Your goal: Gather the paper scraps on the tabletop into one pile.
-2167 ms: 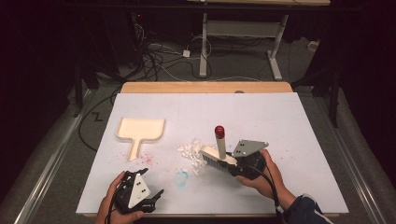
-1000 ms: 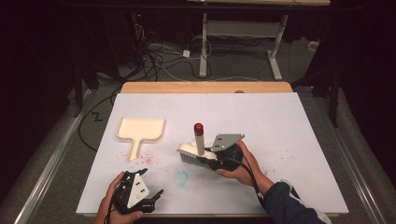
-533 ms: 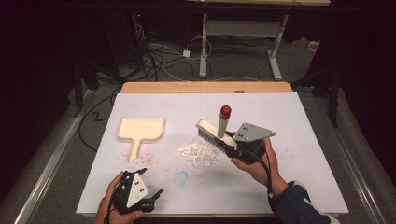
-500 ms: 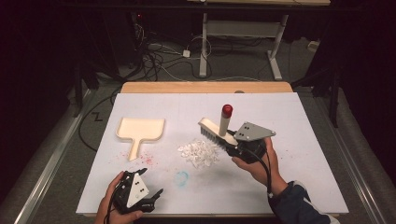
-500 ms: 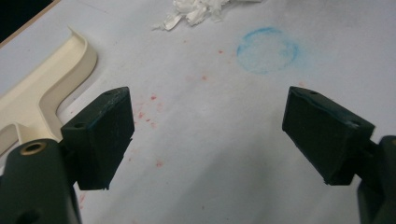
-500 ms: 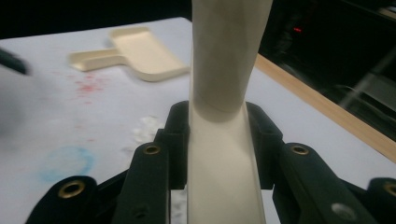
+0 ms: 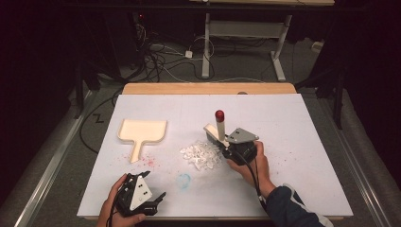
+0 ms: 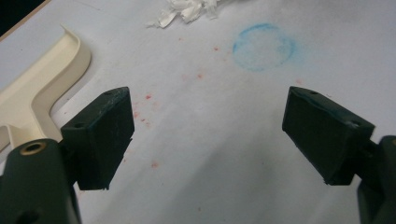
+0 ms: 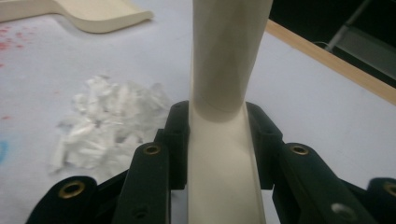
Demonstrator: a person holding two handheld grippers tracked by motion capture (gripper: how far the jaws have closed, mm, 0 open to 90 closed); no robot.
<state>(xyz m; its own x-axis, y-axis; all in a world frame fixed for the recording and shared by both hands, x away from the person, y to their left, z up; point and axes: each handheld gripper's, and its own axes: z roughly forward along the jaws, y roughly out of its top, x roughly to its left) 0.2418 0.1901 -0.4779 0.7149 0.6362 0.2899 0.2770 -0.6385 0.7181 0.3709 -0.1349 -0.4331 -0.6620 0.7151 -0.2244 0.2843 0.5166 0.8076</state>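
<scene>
White worktop [image 7: 293,142] on a wooden table, stained with red specks and a blue ring [image 8: 264,46] near the front edge. Cream dustpan [image 7: 141,134] toward the left edge, well apart from the brush. Heap of white paper shreds [image 7: 201,155] at mid-worktop, just left of the cream brush [image 7: 219,128]. Right gripper [image 9: 219,140] clamped on the brush handle; left gripper [image 8: 205,135] at the front edge, jaws apart, nothing between.

The brush [image 7: 218,131] looks like smooth cream plastic with a glossy red cap, and the dustpan [image 7: 142,132] is the same matt cream plastic. The scraps [image 7: 201,154] look like thin, crinkled white paper or film. The tabletop [image 7: 302,142] carries a matt white sheet stained with chalky red and blue, edged in bare wood.
</scene>
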